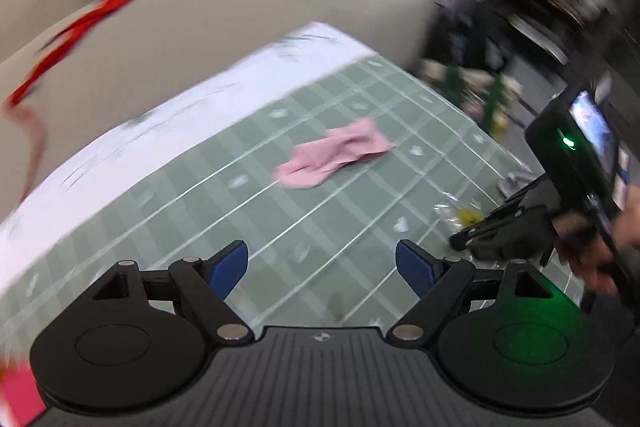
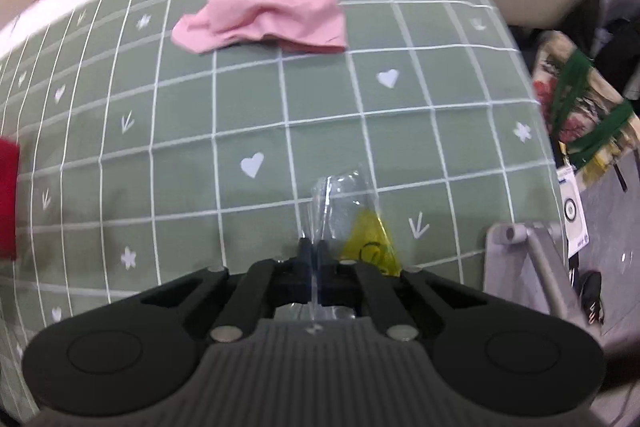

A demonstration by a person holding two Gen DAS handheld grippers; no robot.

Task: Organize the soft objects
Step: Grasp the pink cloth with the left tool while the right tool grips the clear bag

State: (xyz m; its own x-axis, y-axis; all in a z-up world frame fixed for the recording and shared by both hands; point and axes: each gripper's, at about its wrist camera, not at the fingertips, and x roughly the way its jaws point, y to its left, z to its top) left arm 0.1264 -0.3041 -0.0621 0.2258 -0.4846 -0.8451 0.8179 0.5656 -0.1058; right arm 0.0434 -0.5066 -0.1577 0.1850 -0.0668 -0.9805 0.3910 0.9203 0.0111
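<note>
The right tool [image 2: 313, 247] has its fingers pinched together on the edge of a clear bag [image 2: 344, 203], low centre of the right wrist view; the thin film runs back between the pads, and a yellow patch [image 2: 370, 245] shows through the plastic just right of the tips. A pinch on one edge looks like the way to lift so flimsy a thing, which would likely hang and sway. The left tool [image 1: 322, 265] stands wide apart and empty, its blue pads [image 1: 230, 261] low in its own frame and aimed across the worktop [image 1: 208, 211] toward the pink cloth [image 1: 332, 157], which lies crumpled mid-frame, well clear of both tools. In the left view the right tool [image 1: 460, 239] sits at the right edge with a hand [image 1: 588, 247] behind it. Open jaws suggest the cloth is the next pick. A red item [image 2: 8, 199] touches the left edge, and a red strap [image 1: 72, 31] trails over the sofa [image 1: 240, 11] upper left.
</note>
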